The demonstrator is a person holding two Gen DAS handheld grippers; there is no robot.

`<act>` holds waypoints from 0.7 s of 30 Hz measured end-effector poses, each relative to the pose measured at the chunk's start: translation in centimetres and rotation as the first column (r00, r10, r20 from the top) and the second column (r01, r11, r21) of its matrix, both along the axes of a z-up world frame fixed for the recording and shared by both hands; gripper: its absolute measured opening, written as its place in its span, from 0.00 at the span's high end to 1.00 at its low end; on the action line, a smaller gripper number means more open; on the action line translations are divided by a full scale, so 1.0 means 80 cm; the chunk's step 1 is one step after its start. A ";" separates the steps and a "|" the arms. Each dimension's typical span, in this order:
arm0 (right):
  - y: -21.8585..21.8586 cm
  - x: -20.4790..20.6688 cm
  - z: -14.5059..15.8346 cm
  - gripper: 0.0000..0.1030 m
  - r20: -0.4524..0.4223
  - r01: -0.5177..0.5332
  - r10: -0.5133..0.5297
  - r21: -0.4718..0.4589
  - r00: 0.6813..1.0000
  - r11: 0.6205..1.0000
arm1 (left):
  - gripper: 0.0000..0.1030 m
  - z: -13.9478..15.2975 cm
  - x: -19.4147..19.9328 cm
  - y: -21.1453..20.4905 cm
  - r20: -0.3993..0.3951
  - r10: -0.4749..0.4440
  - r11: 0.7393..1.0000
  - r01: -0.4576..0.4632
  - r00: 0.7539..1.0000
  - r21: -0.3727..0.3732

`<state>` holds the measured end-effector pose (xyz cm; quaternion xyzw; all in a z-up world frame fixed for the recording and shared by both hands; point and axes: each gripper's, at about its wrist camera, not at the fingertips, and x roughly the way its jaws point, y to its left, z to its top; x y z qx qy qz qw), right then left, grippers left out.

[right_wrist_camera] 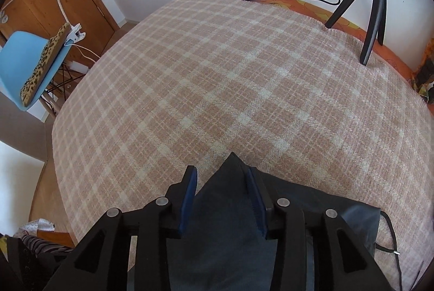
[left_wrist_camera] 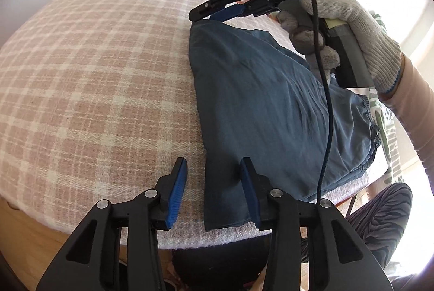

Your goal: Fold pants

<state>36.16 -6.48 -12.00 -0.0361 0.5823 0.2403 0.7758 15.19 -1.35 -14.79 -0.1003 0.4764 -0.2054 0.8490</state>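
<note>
- One pair of blue pants (left_wrist_camera: pixel 265 101) lies folded on one checked blanket (left_wrist_camera: pixel 95 79).
- Two grippers: left gripper (left_wrist_camera: pixel 213 190) and right gripper (right_wrist_camera: pixel 221 196) both spread wide, holding nothing.
- One tripod (right_wrist_camera: pixel 371 0).

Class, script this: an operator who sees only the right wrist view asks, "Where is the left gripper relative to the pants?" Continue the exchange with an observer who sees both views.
Observer: The left gripper is open and straddles the near-corner edge of the blue cloth pants. One finger is over cloth, the other over the pink checked blanket.
Operator: How do the pants lie?
Observer: Flat, apparently folded lengthwise, with the gathered waistband toward the right.
Operator: What holds my right gripper?
Observer: A hand in a white knit glove.
</note>
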 end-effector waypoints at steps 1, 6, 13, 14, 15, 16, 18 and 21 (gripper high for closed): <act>0.003 -0.005 0.001 0.61 -0.015 -0.001 0.001 -0.006 1.000 1.000 | 0.65 0.000 0.000 0.000 -0.001 -0.002 1.000 0.002 1.000 -0.005; 0.017 -0.015 -0.006 0.57 -0.077 0.023 -0.028 -0.058 0.997 0.998 | 0.85 -0.002 0.000 -0.001 -0.029 -0.003 0.999 0.001 1.000 -0.048; 0.033 -0.021 0.024 0.47 0.031 0.065 -0.060 -0.187 0.998 0.980 | 0.91 0.029 -0.013 -0.020 0.096 -0.041 0.999 0.041 0.995 -0.005; 0.031 -0.022 0.032 0.46 0.029 0.065 -0.061 -0.163 0.998 0.984 | 0.91 0.031 -0.014 -0.022 0.103 -0.046 0.999 0.046 0.994 -0.004; 0.029 -0.023 0.037 0.46 0.000 0.062 -0.063 -0.126 0.998 0.990 | 0.91 0.032 -0.014 -0.024 0.105 -0.049 0.999 0.050 0.993 -0.005; 0.028 -0.023 0.037 0.46 -0.040 0.058 -0.062 -0.088 0.997 0.994 | 0.91 0.032 -0.013 -0.025 0.106 -0.049 0.999 0.050 0.993 -0.007; 0.031 -0.023 0.029 0.46 -0.100 0.048 -0.053 -0.055 0.994 0.997 | 0.91 0.032 -0.012 -0.024 0.110 -0.047 0.999 0.049 0.993 -0.014; 0.037 -0.021 0.005 0.46 -0.134 0.052 -0.067 -0.111 0.989 0.992 | 0.91 0.033 -0.016 -0.024 0.126 -0.049 0.999 0.050 0.991 -0.002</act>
